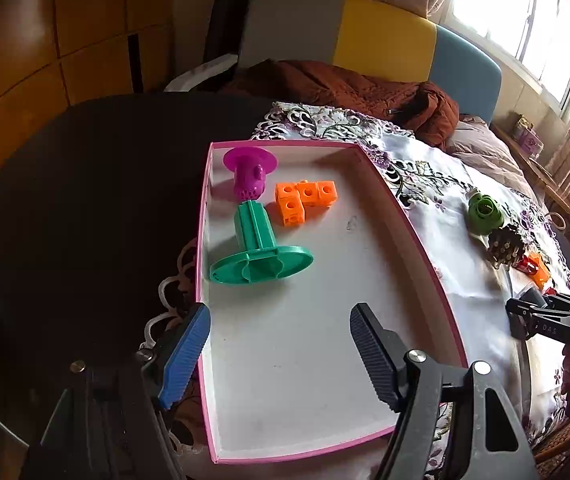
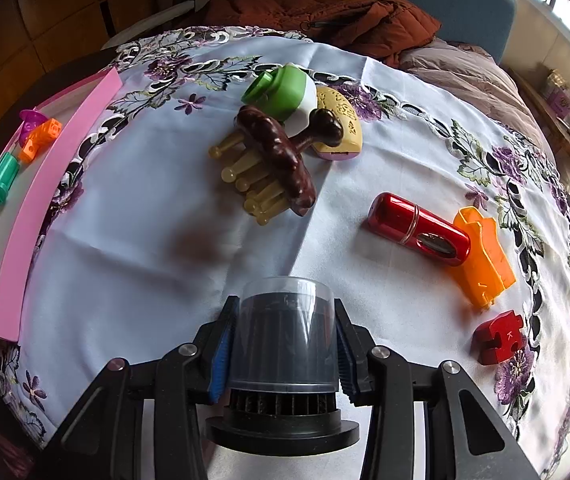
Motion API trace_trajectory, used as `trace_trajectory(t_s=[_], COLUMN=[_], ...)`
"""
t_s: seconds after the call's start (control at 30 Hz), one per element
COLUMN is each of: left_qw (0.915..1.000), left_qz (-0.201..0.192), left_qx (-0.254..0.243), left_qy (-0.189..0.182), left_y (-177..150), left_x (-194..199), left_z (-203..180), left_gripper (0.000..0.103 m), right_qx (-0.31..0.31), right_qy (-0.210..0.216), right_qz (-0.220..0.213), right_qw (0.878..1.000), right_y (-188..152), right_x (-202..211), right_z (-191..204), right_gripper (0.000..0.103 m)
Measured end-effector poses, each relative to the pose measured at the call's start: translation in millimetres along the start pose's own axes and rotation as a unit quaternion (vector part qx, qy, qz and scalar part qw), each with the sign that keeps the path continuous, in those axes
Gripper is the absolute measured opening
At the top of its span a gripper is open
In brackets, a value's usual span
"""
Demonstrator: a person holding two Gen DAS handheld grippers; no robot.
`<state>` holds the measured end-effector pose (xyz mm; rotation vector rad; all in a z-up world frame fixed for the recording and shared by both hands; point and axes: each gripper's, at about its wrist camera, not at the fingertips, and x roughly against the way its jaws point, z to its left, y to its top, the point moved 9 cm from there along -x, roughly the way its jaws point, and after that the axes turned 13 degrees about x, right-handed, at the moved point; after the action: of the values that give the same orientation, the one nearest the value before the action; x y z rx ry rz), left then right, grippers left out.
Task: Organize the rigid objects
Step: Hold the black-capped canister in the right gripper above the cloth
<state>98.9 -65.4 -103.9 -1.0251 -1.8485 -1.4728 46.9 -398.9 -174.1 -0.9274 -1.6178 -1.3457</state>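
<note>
The left gripper (image 1: 281,352) hangs with its two fingers spread wide over the near end of a pink-rimmed tray (image 1: 417,240), holding nothing. Ahead of it, inside the tray, lie three things: a teal spool (image 1: 259,248) on its side nearest, one cluster of orange cubes (image 1: 305,200) just beyond and to the right, and a magenta spool (image 1: 250,172) farthest, its end apparently touching the teal one.

The right gripper (image 2: 283,342) is pinching a clear-capped black cylinder (image 2: 283,344) between its blue pads, the flanged base toward the camera. Only this view shows what lies loose on the embroidered tablecloth (image 2: 145,216). To the right sits one red puzzle-shaped block (image 2: 499,336), then an orange plastic piece (image 2: 483,252) with a red metallic tube (image 2: 419,228) against it. Straight ahead lies a brown massage comb (image 2: 275,160) with yellowish prongs. Beyond it are a green-and-white cup (image 2: 285,92) and a tan perforated object (image 2: 341,120), all three bunched together. Far left, the tray's pink wall appears edge-on.
</note>
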Motion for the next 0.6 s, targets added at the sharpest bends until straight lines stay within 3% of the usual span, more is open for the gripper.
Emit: trace_trajectory(t_s=[0.4,0.6], left_qw=[0.9999,0.9997], left_qz=[-0.005,0.000], left_qx=[0.009,0.021], left_qy=[-0.006,-0.008], left_y=[4,4], left_x=[6,3], left_z=[8,18], left_gripper=[0.073,0.073], right_qx=[-0.026,-0.036], right_qy=[0.000,0.041], right_qz=[-0.005,-0.069], right_qw=[1.000,0.996], right_y=[4,37], right_x=[8,47], right_z=[-3,22], right_gripper=[0.043,0.043])
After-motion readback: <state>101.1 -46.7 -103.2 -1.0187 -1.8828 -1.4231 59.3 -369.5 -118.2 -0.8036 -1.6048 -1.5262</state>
